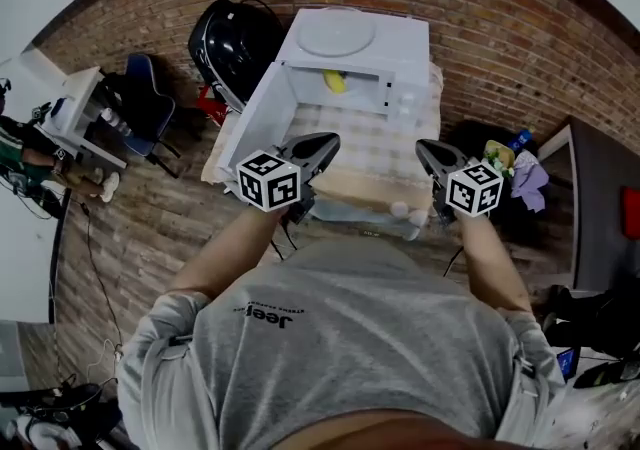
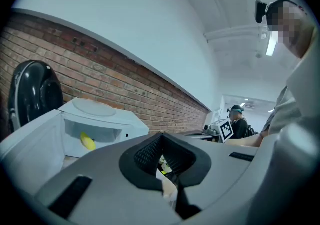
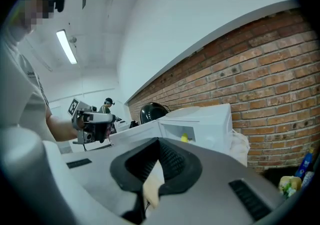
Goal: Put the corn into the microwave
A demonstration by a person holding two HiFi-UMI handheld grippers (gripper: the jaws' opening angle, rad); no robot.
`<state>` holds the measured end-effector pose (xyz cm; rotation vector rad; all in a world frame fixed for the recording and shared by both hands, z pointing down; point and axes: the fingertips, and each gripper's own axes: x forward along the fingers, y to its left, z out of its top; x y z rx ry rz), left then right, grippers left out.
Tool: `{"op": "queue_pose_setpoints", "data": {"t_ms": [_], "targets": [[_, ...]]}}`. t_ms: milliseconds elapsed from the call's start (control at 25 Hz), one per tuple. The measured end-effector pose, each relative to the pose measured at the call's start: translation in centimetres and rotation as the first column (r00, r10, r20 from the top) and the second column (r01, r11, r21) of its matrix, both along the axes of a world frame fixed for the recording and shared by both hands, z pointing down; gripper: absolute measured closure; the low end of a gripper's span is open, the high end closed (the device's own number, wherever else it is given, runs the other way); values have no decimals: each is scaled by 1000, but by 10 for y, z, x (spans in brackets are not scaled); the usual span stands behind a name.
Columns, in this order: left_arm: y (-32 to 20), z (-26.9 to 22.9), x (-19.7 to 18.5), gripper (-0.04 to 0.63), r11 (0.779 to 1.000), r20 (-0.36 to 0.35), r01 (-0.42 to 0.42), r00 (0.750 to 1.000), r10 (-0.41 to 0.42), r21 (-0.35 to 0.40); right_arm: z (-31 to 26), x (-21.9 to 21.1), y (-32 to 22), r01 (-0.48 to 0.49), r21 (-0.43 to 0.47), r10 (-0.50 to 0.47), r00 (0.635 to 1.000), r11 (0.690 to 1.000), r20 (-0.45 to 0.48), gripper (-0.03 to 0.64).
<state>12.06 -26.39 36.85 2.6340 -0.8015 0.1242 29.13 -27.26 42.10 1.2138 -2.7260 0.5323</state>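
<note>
1. Corn point(image 1: 335, 81) is in the box, folks: the yellow cob lies inside the cavity of the white microwave point(image 1: 400, 63), towards the back, and nothing is touching it.
2. From the left gripper view the same corn point(image 2: 88, 142) shows through the open front, low on the cavity floor; the right gripper view picks it up as a small yellow spot point(image 3: 184, 138).
3. The microwave door point(image 1: 255, 133) stands wide open, swung out to the left side in the head view.
4. Left gripper point(image 1: 332, 141) hangs in front of the microwave, above the near part of the table point(image 1: 372, 170) with its checked cloth. Its jaws are clenched tip to tip with nothing between them, and its own view confirms it point(image 2: 161, 135).
5. Right gripper point(image 1: 422, 146) hovers level with it on the other side, well apart from the microwave. Jaws pressed together, empty, as its own camera shows point(image 3: 159, 141).
6. Both grippers point towards the open cavity, and neither reaches it.
7. A pale round disc point(image 1: 337, 33) sits on top of the microwave.
8. A glossy black rounded object point(image 1: 230, 43) stands just left of the appliance against the brick wall point(image 1: 500, 28), with a blue chair point(image 1: 150, 103) further left.
</note>
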Motion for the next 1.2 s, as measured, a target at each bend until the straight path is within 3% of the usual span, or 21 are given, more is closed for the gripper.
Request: {"op": "queue_pose_setpoints", "data": {"t_ms": [360, 560, 680, 960, 1200], "targets": [[15, -25, -89, 577, 995, 0, -53, 999, 53, 80, -21, -57, 12, -85, -23, 87, 994, 996, 73, 598], [24, -27, -133, 577, 992, -16, -87, 996, 89, 87, -23, -101, 21, -110, -50, 116, 984, 993, 136, 598], [32, -23, -151, 577, 990, -23, -116, 993, 118, 82, -26, -122, 30, -139, -57, 146, 981, 989, 126, 598], [44, -10, -174, 577, 984, -53, -165, 984, 168, 60, -33, -145, 50, -196, -56, 200, 976, 979, 81, 598], [57, -8, -163, 577, 988, -41, -142, 989, 145, 62, -38, -130, 68, -168, -46, 170, 984, 985, 50, 598]]}}
